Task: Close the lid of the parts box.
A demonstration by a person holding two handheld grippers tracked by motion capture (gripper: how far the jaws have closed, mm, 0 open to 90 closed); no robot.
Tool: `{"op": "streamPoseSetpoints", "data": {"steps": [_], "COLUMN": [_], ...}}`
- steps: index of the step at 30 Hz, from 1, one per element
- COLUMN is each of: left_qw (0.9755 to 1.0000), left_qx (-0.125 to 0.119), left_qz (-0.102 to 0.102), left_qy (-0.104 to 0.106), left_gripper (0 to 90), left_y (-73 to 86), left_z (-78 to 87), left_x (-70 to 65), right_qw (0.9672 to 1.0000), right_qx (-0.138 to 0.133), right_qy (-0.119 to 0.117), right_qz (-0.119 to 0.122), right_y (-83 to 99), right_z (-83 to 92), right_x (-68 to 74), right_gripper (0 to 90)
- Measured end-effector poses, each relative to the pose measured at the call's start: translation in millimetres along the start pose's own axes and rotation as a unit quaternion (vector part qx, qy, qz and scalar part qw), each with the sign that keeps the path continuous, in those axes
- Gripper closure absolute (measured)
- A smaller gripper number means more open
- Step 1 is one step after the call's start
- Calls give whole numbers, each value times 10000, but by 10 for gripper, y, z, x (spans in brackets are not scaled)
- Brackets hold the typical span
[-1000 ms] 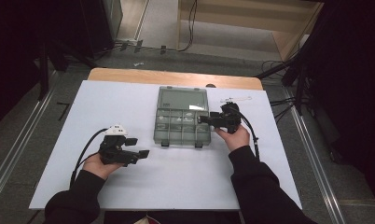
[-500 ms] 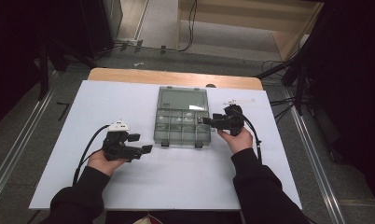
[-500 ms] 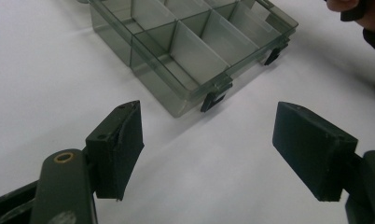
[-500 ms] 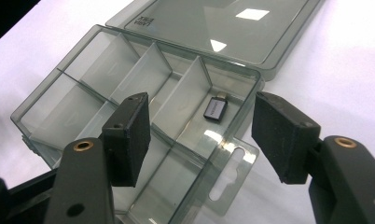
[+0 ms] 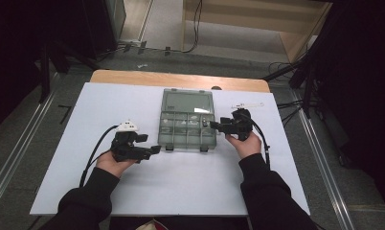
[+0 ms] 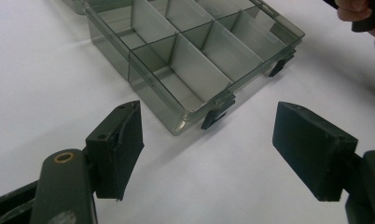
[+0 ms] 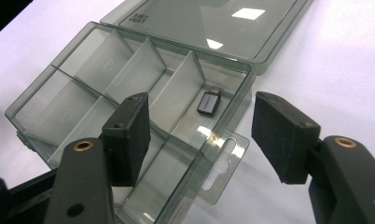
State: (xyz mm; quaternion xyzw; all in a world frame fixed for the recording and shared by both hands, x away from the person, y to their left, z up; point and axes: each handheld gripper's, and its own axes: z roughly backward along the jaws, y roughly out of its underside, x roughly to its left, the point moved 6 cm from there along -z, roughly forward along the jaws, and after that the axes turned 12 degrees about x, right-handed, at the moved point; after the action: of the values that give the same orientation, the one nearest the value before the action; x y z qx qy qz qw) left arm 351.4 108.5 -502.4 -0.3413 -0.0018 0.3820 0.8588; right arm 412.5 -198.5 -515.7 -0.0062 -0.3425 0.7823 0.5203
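- Nearest to you, your forearms in dark sleeves are coming in over the front edge of the white-covered bench (image 5: 181, 187), one on each side.
- Your left hand-held gripper (image 5: 154, 149) is resting low over the bench, just off the front left corner of the compartment box (image 5: 188, 128); its jaws are standing wide apart with nothing between them, and in the left gripper view they are framing that corner and a black latch (image 6: 214, 116) on the box's front wall.
- Your right hand-held gripper (image 5: 210, 125) is sitting at the box's right side, pointing across it; its jaws are well open and gripping nothing, one hanging over the compartments and the other outside the box by the clear hang tab (image 7: 223, 165).
- The box is lying open in the middle of the bench between your two hands, with its lid (image 5: 186, 101) folded back flat on the far side.
- A small grey device (image 7: 208, 102) is lying in a compartment next to the lid hinge.
- Farther off, a small white piece (image 5: 247, 104) is lying on the bench beyond your right hand.
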Motion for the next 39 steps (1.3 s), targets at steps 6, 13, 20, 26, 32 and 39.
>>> {"op": "streamPoseSetpoints", "data": {"steps": [6, 13, 20, 26, 32, 39], "left_qw": [10000, 9997, 9990, 9982, 9975, 9969], "left_qx": [-28, -141, -236, -325, -381, -420], "left_qz": [24, 165, 273, 345, 417, 454], "left_qy": [-37, -88, -245, -373, -427, -478], "left_gripper": [251, 251, 251, 249, 247, 246], "left_y": [-51, -136, -214, -265, -332, -416], "left_z": [-32, -69, -128, -167, -196, -241], "left_x": [-15, 14, 71, 124, 181, 232], "right_qw": [10000, 10000, 10000, 9999, 9999, 9998], "right_qx": [-1, -2, -26, -36, -52, -86], "right_qy": [-10, 3, 28, 92, 137, 186], "right_qz": [19, 19, -32, -61, -53, -69], "right_y": [-4, -5, -11, -15, -20, -35], "right_z": [-20, -19, -19, -23, -30, -37], "right_x": [1, -3, -19, -28, -36, -47], "right_gripper": [357, 357, 357, 355, 355, 352]}}
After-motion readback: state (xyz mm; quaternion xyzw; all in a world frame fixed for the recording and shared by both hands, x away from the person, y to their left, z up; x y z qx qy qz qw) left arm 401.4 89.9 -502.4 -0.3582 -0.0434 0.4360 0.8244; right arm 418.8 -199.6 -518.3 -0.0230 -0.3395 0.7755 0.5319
